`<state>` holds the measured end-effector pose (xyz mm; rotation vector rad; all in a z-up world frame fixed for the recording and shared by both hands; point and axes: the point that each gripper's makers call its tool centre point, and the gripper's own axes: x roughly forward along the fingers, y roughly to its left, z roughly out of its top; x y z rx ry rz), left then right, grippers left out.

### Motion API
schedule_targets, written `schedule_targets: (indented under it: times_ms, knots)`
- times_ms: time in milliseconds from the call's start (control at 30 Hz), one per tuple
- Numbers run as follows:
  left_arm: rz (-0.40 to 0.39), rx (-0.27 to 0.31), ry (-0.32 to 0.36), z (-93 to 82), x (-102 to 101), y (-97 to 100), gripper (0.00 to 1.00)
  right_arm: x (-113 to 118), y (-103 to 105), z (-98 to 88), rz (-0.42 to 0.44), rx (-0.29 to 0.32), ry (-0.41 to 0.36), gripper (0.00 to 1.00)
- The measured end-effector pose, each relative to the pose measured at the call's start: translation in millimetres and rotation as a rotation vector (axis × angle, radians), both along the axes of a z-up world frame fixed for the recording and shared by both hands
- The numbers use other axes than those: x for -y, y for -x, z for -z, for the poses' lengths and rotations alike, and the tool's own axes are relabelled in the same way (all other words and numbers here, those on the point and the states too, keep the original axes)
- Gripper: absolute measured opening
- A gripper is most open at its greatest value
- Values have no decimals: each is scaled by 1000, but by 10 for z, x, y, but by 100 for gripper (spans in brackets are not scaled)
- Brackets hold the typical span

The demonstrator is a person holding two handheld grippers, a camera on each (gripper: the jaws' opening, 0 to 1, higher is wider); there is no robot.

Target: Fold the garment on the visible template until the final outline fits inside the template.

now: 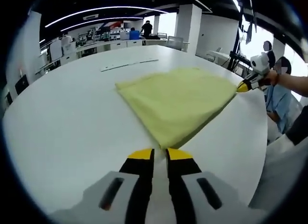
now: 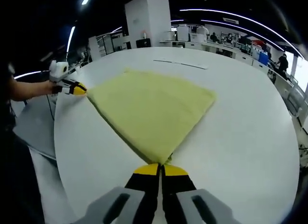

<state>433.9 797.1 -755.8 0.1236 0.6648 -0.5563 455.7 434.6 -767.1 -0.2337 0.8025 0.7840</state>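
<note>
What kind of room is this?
Probably a big open office or lab: a large white table holds the yellow garment, long desks with people stand behind, and strip lights run overhead.

garment [image 1: 180, 101] on table [image 1: 67, 118], hand-held gripper [image 2: 160, 169] apparently at corner

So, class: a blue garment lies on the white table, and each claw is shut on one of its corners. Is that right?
Not quite: the garment is pale yellow, not blue, as the right gripper view shows. The rest stands: it lies on the white table, with the right claw and the left claw each shut on one of its corners.
</note>
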Motion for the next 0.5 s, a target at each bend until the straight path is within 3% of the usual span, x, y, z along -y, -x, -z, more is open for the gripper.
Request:
schedule_targets:
  times_ms: [300, 500]
  knots:
    - [30, -33, 23, 55, 89, -23, 1, 5, -6, 1, 8, -7, 1, 0]
    - [13, -57, 35, 78, 71, 12, 0, 3, 0, -5, 3, -11, 6, 0]
